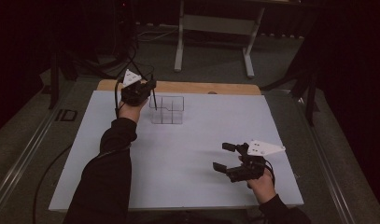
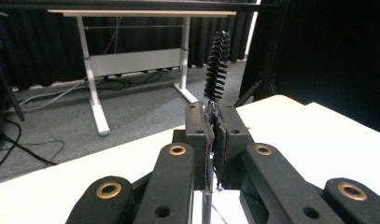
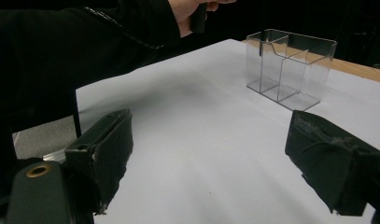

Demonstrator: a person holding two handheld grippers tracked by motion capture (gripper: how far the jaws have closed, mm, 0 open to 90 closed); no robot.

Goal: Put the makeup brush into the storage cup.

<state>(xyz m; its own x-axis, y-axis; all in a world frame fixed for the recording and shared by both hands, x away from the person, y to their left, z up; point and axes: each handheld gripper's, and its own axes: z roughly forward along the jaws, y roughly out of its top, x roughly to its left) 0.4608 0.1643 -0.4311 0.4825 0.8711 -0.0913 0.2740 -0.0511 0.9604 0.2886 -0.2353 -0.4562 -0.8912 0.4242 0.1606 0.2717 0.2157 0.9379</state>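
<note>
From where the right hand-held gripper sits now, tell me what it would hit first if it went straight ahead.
The right hand-held gripper, its jaws wide open, points across bare white table. The clear plastic organizer stands ahead but a little right of centre, so the gripper may pass it; farther on is the person's dark sleeve. Depth is hard to judge.

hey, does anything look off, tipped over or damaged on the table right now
Nothing is spilled or tipped. The clear divided organizer stands upright on the white tabletop. One small thing: the pads of the left tongs, shut on a black bristle brush, look frayed at their edges. The right tongs hang open.
</note>
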